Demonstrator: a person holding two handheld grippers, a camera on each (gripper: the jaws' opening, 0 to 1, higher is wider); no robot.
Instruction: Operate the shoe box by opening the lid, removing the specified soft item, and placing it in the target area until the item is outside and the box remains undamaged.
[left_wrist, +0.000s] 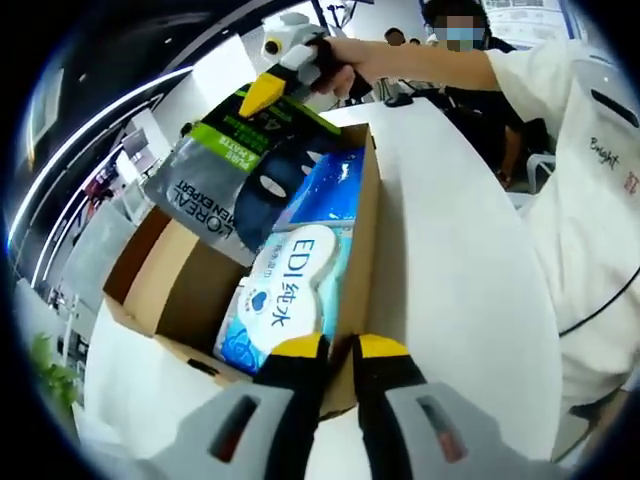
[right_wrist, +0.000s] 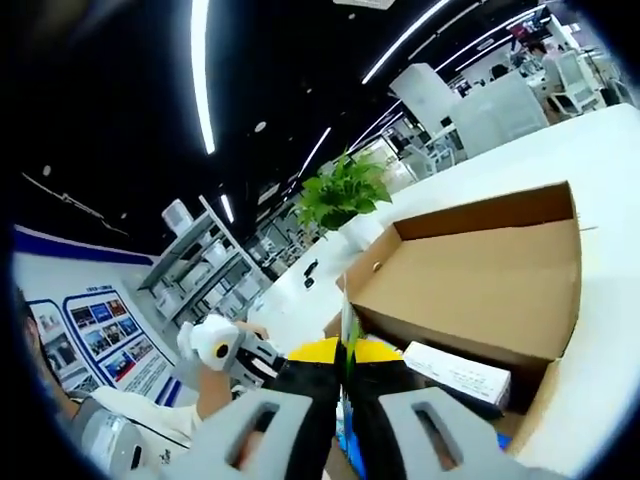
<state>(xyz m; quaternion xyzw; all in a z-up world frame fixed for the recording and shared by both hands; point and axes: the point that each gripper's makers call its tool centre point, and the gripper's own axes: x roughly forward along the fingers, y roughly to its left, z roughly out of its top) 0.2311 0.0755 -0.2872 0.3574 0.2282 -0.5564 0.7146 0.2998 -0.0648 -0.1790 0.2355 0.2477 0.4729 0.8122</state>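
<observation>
Now the right hand-held gripper (left_wrist: 268, 92) pinches the grey-green pouch (left_wrist: 215, 170) by its top edge, hanging above the open shoe box (left_wrist: 365, 210) on the white table (left_wrist: 460, 280); left hand-held gripper (left_wrist: 340, 350) sits closed, empty, at the box's near edge.

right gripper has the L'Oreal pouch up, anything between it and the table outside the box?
Nothing visible blocks it. The right gripper holds the pouch by its top edge above the open box, clear of the box walls; bare white table lies beside the box.
</observation>
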